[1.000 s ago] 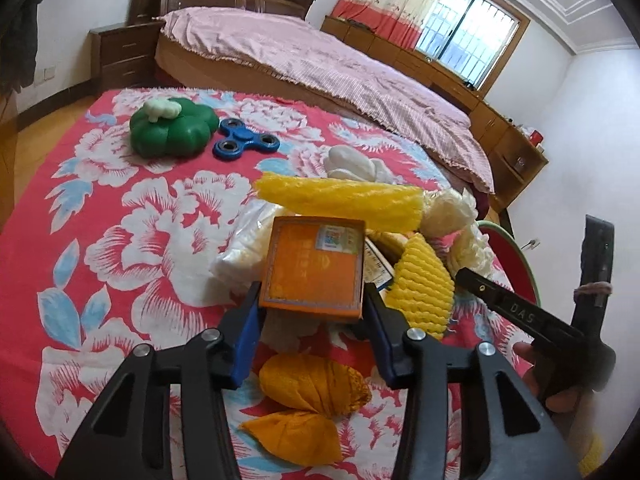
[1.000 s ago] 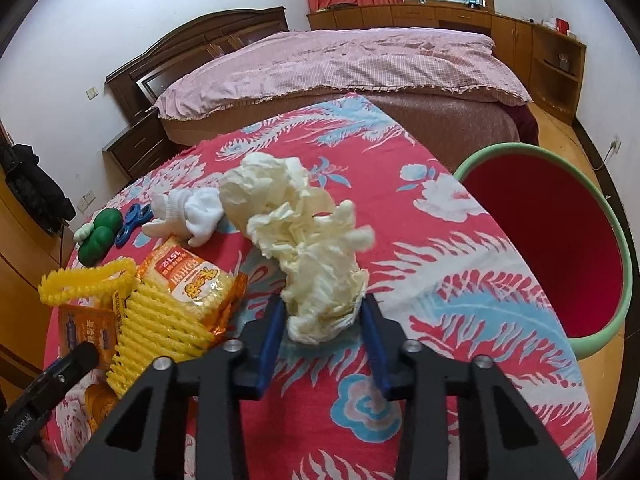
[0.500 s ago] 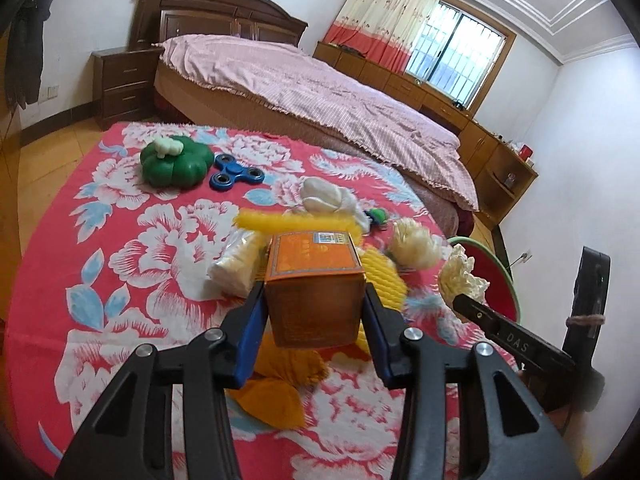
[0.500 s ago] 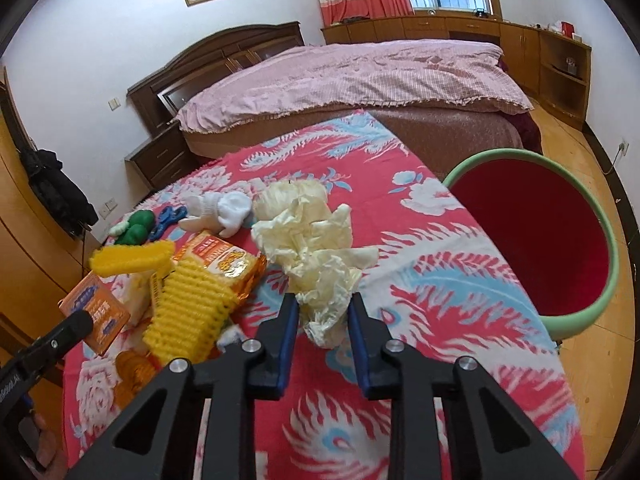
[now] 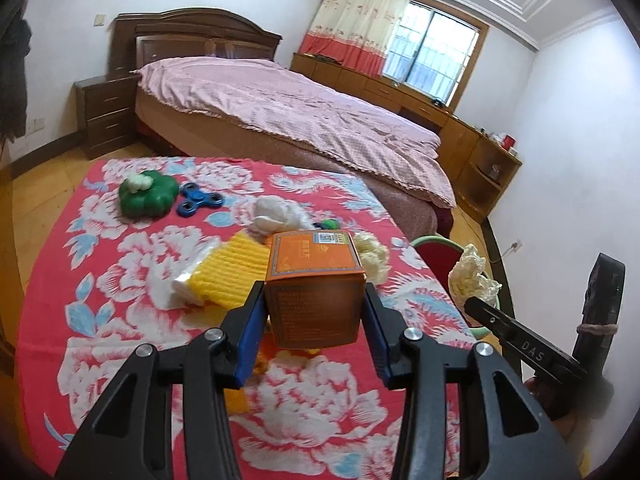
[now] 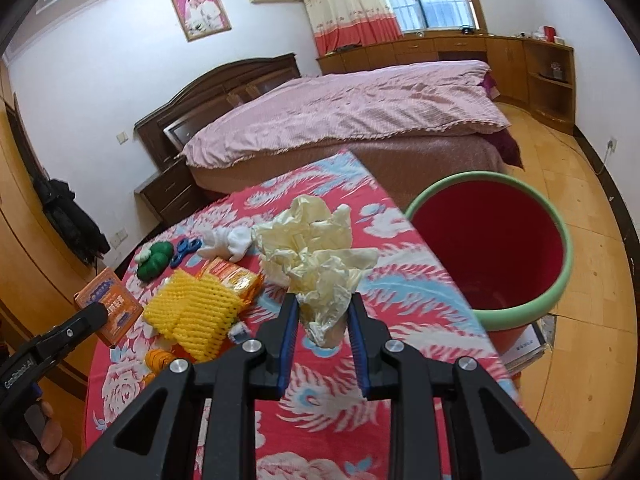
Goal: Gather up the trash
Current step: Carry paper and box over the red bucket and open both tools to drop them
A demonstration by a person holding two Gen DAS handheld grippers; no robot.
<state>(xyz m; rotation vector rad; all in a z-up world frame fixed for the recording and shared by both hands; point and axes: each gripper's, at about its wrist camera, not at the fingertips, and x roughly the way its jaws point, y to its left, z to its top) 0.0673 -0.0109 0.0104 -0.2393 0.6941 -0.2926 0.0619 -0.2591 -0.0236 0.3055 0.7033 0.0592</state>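
Note:
My left gripper [image 5: 314, 304] is shut on an orange cardboard box [image 5: 315, 280] and holds it up off the red floral tablecloth [image 5: 120, 320]. My right gripper [image 6: 323, 308] is shut on a crumpled cream plastic wrapper [image 6: 320, 256], lifted above the table. In the right wrist view the box [image 6: 114, 308] and the left gripper's finger show at the left edge. A red bin with a green rim [image 6: 492, 248] stands on the floor just past the table's right edge. Yellow foam netting [image 6: 192, 312], an orange snack packet [image 6: 232, 276] and orange peels [image 6: 158, 358] lie on the cloth.
A green toy [image 5: 148, 194], a blue fidget spinner [image 5: 200, 202] and a white sock [image 5: 276, 214] lie at the table's far side. Another cream wad [image 5: 374, 256] sits near the right edge. A bed with a pink cover [image 6: 360, 108] stands beyond.
Both grippers have risen from the table with their loads. The right jaws closed on the cream wrapper, and the left lifted the orange box off the pile.

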